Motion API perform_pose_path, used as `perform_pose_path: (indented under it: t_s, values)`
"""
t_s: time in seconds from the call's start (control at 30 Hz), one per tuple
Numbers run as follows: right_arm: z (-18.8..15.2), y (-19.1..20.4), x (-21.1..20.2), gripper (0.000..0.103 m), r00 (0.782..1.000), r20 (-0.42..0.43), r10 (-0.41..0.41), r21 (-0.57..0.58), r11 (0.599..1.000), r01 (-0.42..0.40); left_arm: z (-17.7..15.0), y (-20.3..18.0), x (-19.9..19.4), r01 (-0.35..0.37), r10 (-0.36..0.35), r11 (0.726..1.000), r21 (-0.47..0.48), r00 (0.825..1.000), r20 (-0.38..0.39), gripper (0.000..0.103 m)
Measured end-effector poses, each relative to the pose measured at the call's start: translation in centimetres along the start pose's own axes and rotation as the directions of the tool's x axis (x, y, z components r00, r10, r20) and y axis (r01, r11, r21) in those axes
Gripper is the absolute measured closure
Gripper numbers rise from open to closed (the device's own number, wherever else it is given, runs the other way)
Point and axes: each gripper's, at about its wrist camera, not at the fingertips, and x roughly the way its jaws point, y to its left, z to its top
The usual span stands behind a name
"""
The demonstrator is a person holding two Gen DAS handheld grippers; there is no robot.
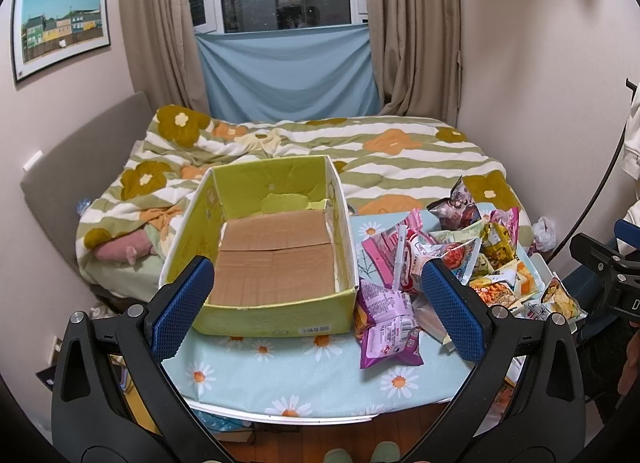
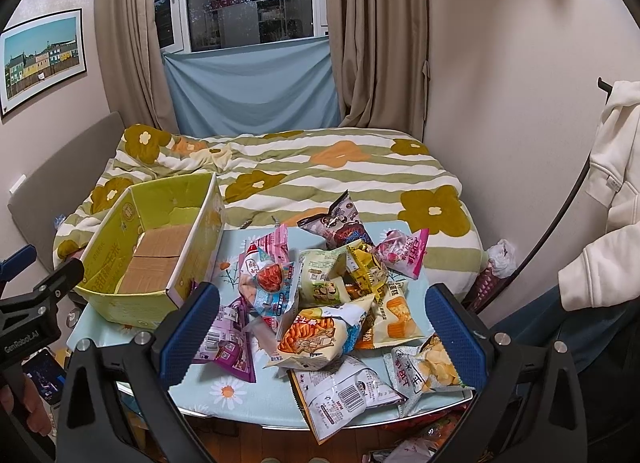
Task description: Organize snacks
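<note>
Rectangular green cardboard box [image 1: 276, 247], crinkly foil snack packets [image 2: 324, 303] heaped beside it, both grippers' jaws apart, empty

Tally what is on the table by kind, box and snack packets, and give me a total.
Cardboard box: 1, with nothing inside
Snack packets: 11 that I can tell apart, all piled beside the box; overlaps may hide more
Total: at least 12
</note>
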Motion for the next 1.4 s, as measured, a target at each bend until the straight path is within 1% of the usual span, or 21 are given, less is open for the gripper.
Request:
perform_pose_path:
  t_s: [1.03, 1.3, 1.4]
  values:
    - [0.11, -0.09, -0.06, 0.0, 1.0, 0.002, 0.006, 0.002, 1.0, -0.006, 0.1, -0.07, 0.12, 0.002, -0.002, 1.0, 0.002, 1.0, -0.001, 0.0]
    - [0.1, 0.08, 0.11, 0.0, 1.0, 0.005, 0.009, -0.001, 1.0, -0.009, 0.14, 0.05, 0.19, 0.013, -0.013, 1.0, 0.012, 1.0, 0.002, 0.0]
    - [0.03, 0.38, -0.09, 0.0, 1.0, 0.011, 0.012, 0.002, 1.0, -0.012, 0.37, 0.14, 0.33, 0.03, -0.03, 0.999, 0.012, 0.999, -0.013, 0.0]
